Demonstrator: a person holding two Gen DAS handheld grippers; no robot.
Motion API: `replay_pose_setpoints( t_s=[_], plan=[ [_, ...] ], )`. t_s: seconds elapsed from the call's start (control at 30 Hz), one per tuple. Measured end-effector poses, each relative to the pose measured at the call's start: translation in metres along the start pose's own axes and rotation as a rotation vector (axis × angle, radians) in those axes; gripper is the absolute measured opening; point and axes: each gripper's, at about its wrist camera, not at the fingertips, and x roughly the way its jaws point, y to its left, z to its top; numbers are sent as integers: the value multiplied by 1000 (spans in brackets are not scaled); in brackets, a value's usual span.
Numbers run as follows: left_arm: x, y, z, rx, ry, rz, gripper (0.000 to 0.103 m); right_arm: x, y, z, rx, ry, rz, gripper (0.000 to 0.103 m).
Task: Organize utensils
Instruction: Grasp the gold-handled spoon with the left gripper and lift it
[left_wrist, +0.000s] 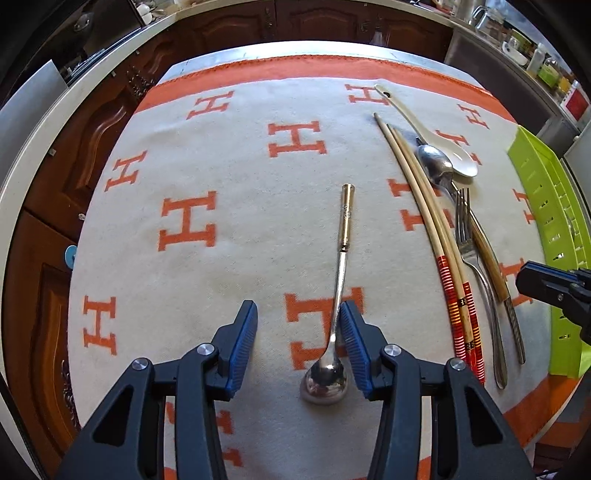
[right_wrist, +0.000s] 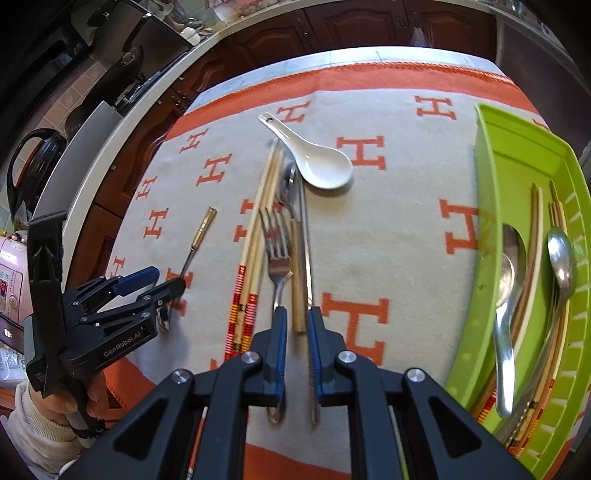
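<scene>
both jaws stand apart. the left gripper (left_wrist: 298, 347) is spread wide over a long spoon (left_wrist: 338, 295) lying alone on the cloth (left_wrist: 229, 173); the thin steel stem runs just inside its right pad (left_wrist: 352, 347), seemingly touching it, while the left pad stands clear. the spoon has a round polished bowl at 6 o'clock of the left view and a gold, tube-shaped handle end pointing to 12.

the right gripper (right_wrist: 297, 345) is opened narrowly, holding nothing, its ribbed blue pads either side of a wood-handled utensil (right_wrist: 298, 280). whether the pads touch it or the cloth, i cannot tell. just beside it at 9 o'clock lies a steel fork (right_wrist: 276, 254), tines up toward 12, then two pale chopsticks (right_wrist: 255, 236) with red and yellow banded ends. a steel spoon (right_wrist: 287, 181) lies bowl-up at the top of this bundle, and a glossy white ceramic soup spoon (right_wrist: 314, 158) sits at 12 o'clock, just beside the bundle's tips.

at 3 o'clock of the right view is a lime green plastic tray (right_wrist: 517, 155) with slotted walls; in it lie two steel spoons (right_wrist: 509, 288) and more chopsticks, lengthwise.

the cloth is soft, cream, with orange h letters and an orange border; it covers the table almost to the edge. open cloth lies between the long spoon and the bundle, and between the bundle and the tray. dark wooden cabinets (left_wrist: 92, 147) curve round beyond.
</scene>
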Motion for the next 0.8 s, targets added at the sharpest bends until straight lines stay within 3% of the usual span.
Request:
replay_pose_setpoints(
  t_s=[0.07,0.13,0.23,0.43,0.6,0.8],
  plan=[
    [0,-1,0,3,-3,-10,37,6,5,6,-27,2,-17,11],
    [-1,-5,0,12,-13,-10,13,11,7,11,-42,7,-37,11],
    [1,-10,1,20,-4,-1,5,19,11,19,-75,19,-64,11],
    [2,-5,4,11,3,-23,8,35,15,20,-120,78,-45,11],
    [3,-2,4,15,-4,-32,8,36,3,24,-73,90,3,8],
    [2,-1,4,20,-18,-6,16,38,14,30,-141,77,-91,8]
  ],
)
